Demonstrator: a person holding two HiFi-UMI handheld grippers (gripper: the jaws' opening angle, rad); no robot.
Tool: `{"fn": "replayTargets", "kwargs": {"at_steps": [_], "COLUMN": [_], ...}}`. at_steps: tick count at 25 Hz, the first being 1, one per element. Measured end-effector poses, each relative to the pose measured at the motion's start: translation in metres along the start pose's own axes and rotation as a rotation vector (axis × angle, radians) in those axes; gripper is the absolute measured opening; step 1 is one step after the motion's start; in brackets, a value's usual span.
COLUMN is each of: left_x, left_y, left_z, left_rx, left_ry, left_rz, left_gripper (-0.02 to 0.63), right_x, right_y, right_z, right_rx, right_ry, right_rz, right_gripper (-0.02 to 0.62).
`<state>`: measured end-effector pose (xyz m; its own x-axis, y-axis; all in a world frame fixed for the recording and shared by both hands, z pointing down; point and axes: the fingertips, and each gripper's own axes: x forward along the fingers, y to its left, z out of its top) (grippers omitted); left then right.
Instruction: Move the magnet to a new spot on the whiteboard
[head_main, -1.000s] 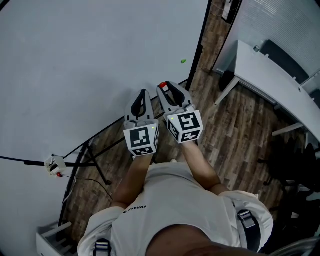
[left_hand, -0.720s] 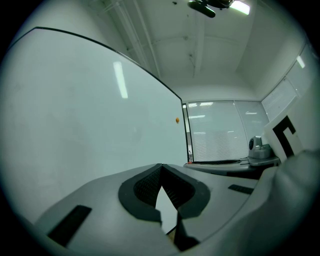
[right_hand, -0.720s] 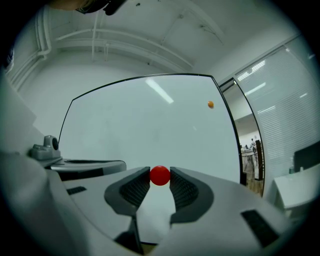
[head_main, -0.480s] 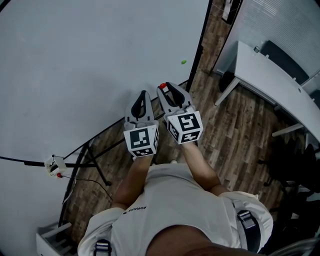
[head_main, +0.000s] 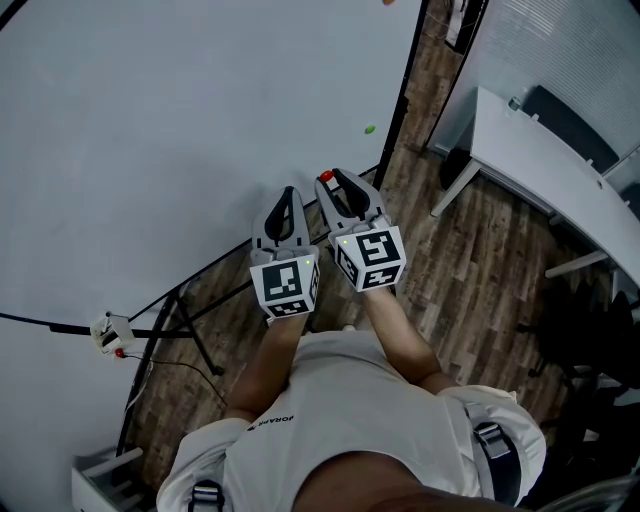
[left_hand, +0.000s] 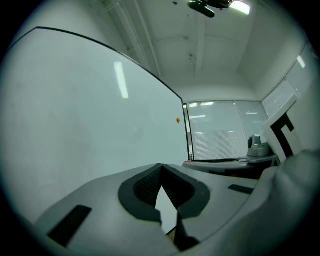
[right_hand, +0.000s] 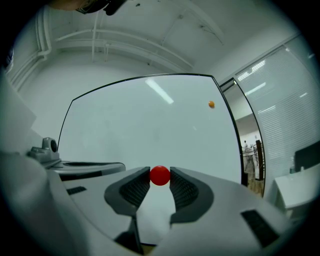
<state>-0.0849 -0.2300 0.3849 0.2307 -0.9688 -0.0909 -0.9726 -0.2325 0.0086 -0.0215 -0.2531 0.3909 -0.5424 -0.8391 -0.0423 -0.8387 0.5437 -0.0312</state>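
Near the bottom edge of the whiteboard (head_main: 150, 130), toward its right corner, the right gripper (head_main: 328, 181) is clamping one red magnet (head_main: 325, 177) at its jaw tips. The right gripper view is showing both pads pressing on the ball's sides, with the board right behind it. Can't tell if the magnet is touching the board.

The left gripper (head_main: 288, 192) is sitting just beside the right one, jaws closed tip to tip, nothing between them.

Two grippers total, both pointing at the board, one marker cube on each.

One small green dot (head_main: 369, 129) is showing on the board near its right edge, above the grippers. The gripper views are showing one small orange dot (right_hand: 211, 104) near that same edge; can't tell if it's the same item.

One white desk (head_main: 540, 150) is standing off to the right, well apart from the board.
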Motion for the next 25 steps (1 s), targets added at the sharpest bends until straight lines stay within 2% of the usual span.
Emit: {"fn": "replayTargets", "kwargs": {"at_steps": [25], "left_x": [-0.002], "left_y": [0.001], "left_z": [0.000], "left_rx": [-0.001], "left_ry": [0.000], "left_rz": [0.011], "left_gripper": [0.002], "right_x": [0.015], "right_y": [-0.013], "right_z": [0.003], "right_rx": [0.012], "right_ry": [0.001], "right_rz": [-0.014], "right_gripper": [0.132]}}
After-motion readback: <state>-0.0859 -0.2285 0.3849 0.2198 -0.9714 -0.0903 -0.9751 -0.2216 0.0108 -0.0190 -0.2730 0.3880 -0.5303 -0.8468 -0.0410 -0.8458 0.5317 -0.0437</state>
